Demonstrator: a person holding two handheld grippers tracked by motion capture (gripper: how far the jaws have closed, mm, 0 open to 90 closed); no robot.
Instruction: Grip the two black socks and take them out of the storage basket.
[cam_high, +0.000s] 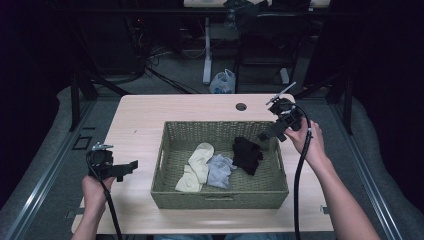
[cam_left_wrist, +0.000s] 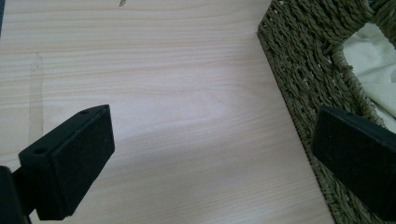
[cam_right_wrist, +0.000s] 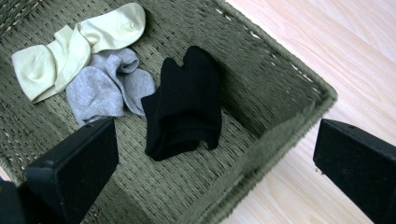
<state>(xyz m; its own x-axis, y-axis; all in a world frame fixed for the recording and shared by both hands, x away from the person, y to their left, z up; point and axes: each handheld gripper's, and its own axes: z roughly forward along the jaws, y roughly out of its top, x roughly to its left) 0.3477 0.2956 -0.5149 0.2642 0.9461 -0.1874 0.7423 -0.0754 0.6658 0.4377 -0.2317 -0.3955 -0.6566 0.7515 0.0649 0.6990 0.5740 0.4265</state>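
Flanking basket (cam_high: 220, 197): parted grippers, socks (cam_right_wrist: 184, 105) inside

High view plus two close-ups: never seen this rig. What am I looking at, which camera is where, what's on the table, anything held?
There is no robot here. A person at a table holds a hand-held two-jaw tool in each hand: the left gripper and the right gripper.

The high view comes from a fixed camera above the person, looking forward and down. Each of the other two pictures comes from a camera riding on one gripper, looking out between that gripper's two black jaws.

On the light wooden table stands a rectangular olive-green woven basket. In it lie a pale cream sock, a light grey sock and a black sock.

Nothing is held: both grippers are open and empty, the left beside the basket, the right above its far right corner.
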